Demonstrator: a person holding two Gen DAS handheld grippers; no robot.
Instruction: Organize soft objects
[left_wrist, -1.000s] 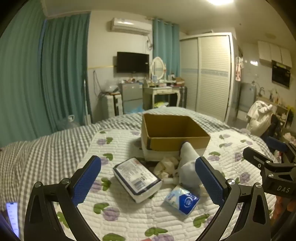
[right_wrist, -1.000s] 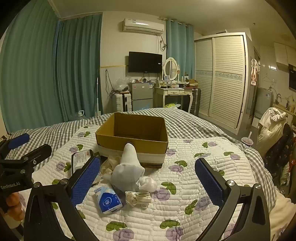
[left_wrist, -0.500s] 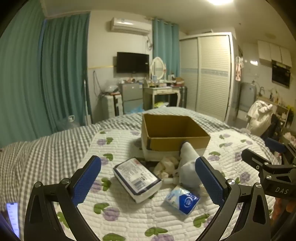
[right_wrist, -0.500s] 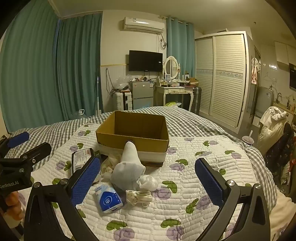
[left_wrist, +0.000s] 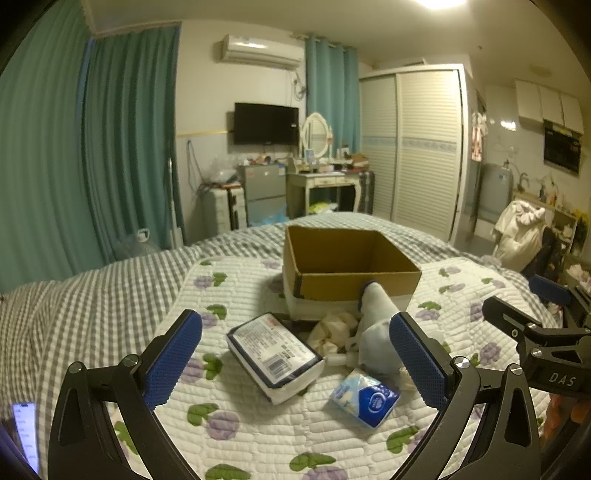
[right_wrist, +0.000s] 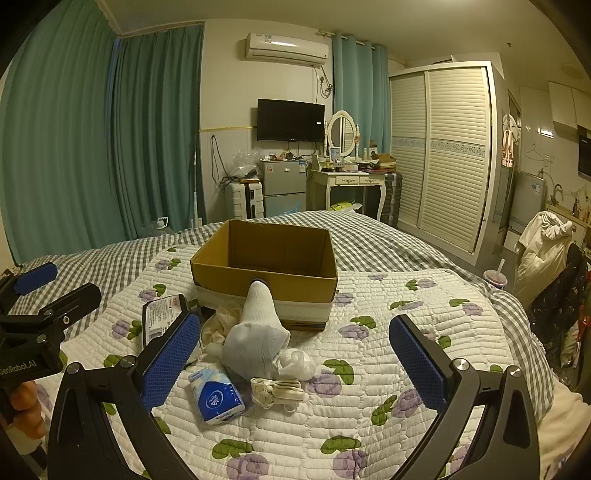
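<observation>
Sock (right_wrist: 256, 334) between fingers (right_wrist: 168, 360) — untouched

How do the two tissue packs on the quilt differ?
The large tissue pack is a bigger, brick-shaped block with a white barcode label on a dark-edged wrapper; the small tissue pack is a pocket-size pouch, pale blue with a dark blue logo. The large one lies nearer the cardboard box; the small one lies nearer the camera. Both lie flat on the quilt, ungrasped.

A home bedroom: quilted bed (right_wrist: 369, 387), wardrobe (right_wrist: 439, 155), dressing table (right_wrist: 351, 181), wall television (right_wrist: 290, 120).
</observation>
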